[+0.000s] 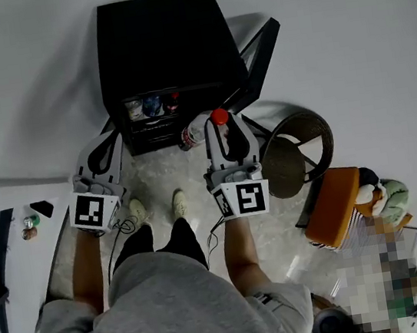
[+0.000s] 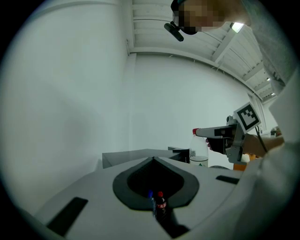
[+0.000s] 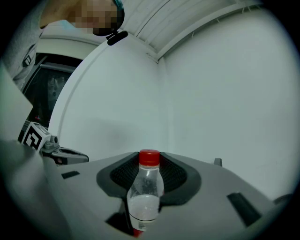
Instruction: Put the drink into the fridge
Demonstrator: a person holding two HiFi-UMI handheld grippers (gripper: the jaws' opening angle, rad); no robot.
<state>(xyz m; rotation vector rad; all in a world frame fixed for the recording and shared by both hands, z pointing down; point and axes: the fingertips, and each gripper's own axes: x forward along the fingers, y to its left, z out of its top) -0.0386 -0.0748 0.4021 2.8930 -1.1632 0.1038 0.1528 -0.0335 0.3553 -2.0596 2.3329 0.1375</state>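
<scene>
— Right tool (image 1: 223, 127) was clamped on the neck of the clear, red-capped drink bottle (image 3: 145, 192), which hung upright beneath it. Left tool (image 1: 102, 143) had its tips drawn together on nothing.
— How would the bottle handle?
— Light, I'd judge, as it was barely a third full. The plastic looked thin, smooth and easily dented. Gripped so high it might swing, so lower on the body would be steadier.
— And around it?
— Black fridge (image 1: 159, 45) stood just ahead of both tools. Its door (image 1: 258, 57) was open ahead-right of the right tool, with other bottles (image 1: 154, 104) inside. Pale stone-look floor (image 1: 156, 181) lay below, and white walls stood beyond.
</scene>
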